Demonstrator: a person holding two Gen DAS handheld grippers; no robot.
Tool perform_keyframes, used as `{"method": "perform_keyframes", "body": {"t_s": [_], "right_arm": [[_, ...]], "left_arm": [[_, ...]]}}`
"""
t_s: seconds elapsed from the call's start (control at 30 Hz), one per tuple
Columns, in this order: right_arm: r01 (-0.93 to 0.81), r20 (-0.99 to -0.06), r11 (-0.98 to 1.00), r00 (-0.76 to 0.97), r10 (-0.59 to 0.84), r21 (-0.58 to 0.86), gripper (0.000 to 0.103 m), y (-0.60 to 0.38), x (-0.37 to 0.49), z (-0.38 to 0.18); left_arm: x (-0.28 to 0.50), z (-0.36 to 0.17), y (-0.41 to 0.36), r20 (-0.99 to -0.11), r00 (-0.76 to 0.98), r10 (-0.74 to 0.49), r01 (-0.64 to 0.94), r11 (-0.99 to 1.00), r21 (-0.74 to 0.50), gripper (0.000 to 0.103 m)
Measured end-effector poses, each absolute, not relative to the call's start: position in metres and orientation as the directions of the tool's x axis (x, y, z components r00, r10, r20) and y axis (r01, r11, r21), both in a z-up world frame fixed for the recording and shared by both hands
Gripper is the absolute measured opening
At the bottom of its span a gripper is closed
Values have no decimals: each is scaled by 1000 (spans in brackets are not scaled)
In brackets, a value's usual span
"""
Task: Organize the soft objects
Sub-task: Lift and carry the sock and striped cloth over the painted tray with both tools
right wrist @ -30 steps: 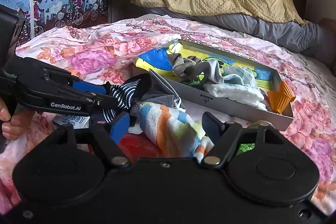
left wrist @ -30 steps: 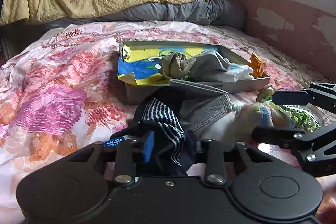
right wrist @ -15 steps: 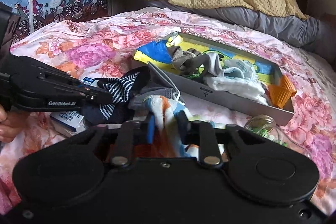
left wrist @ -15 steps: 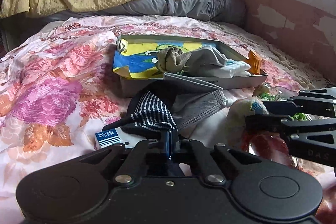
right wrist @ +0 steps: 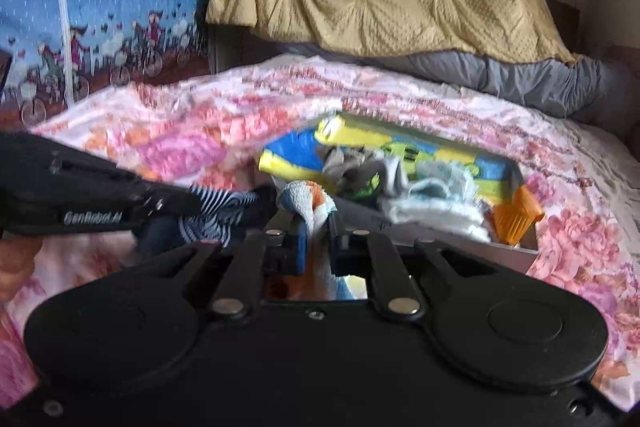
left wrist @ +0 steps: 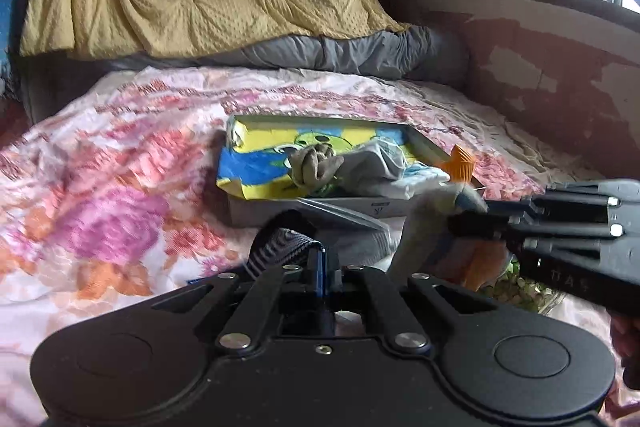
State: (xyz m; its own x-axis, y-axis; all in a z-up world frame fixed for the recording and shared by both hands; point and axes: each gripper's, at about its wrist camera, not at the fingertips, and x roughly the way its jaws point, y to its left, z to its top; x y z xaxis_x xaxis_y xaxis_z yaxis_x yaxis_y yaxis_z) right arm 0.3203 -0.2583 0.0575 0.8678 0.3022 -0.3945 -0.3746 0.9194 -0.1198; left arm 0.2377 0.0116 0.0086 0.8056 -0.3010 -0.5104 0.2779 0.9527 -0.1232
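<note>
A dark sock with white stripes [left wrist: 282, 245] hangs from my left gripper [left wrist: 318, 255], which is shut on it just above the flowered bedspread. The same sock [right wrist: 218, 211] shows in the right wrist view under the left gripper [right wrist: 188, 201]. My right gripper [right wrist: 316, 223] is closing tight on a terry cloth [right wrist: 308, 199] in white, orange and blue, pads pressing it; the cloth [left wrist: 424, 227] is lifted. Beyond lies a grey shallow box [left wrist: 424, 143] lined in yellow and blue, holding several socks and cloths.
A grey face mask [left wrist: 360, 227] lies in front of the box. An orange ribbed cup [right wrist: 516, 217] stands in the box's right corner. A glass jar of green bits [left wrist: 516, 287] sits under the right gripper. A yellow blanket and grey bedding fill the back.
Both grippers went from open to shut, the left on the striped sock, the right on the colourful cloth. Both then rose, lifting their pieces off the bed.
</note>
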Motion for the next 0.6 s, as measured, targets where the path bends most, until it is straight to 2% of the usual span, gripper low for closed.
{"method": "perform_keyframes", "body": {"t_s": [0.3, 0.6], "right_arm": [[-366, -281, 929, 899, 337, -54, 5, -284, 300, 100], [-377, -205, 926, 906, 370, 6, 5, -315, 286, 131]], "left_arm": [[212, 54, 4, -501, 832, -238, 252, 967, -41, 0], [197, 106, -28, -455, 872, -179, 230, 971, 59, 0]]}}
